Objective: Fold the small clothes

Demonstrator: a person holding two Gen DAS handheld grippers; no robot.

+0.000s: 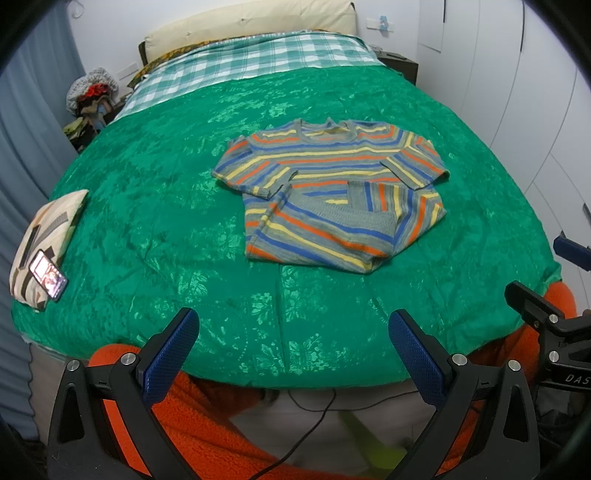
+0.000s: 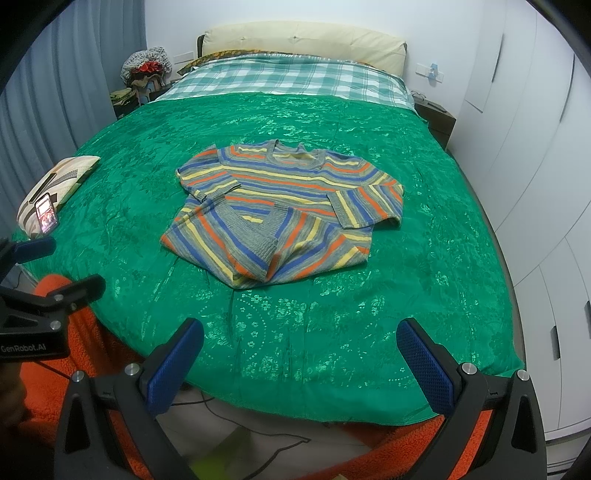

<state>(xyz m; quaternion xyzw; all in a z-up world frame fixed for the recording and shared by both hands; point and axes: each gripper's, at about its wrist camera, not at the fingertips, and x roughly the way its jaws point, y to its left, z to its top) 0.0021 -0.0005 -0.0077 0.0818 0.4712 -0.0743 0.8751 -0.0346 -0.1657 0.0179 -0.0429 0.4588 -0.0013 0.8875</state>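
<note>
So at about 9 o'clock on the bed there's a patterned pillow (image 1: 44, 236) with a phone (image 1: 48, 275) lying on it, screen lit. The green bedspread (image 1: 155, 206) covers most of the bed, with a checked sheet (image 1: 255, 55) showing at 12 o'clock near the cream headboard (image 1: 251, 16).

The left tool (image 1: 291, 350) hangs over the near edge of the bed, blue pads spread wide, nothing between them. The striped sweater (image 1: 325, 192) sits mid-bed, roughly 12 o'clock from that tool and well apart from it. It's lying flat with the neck pointing to the headboard, both sleeves folded in across the body and the bottom hem turned up in two angled flaps.

The right tool (image 2: 303, 354) is also spread wide and empty, low over the near edge, with orange fleece fabric (image 2: 92, 369) under both tools.
</note>
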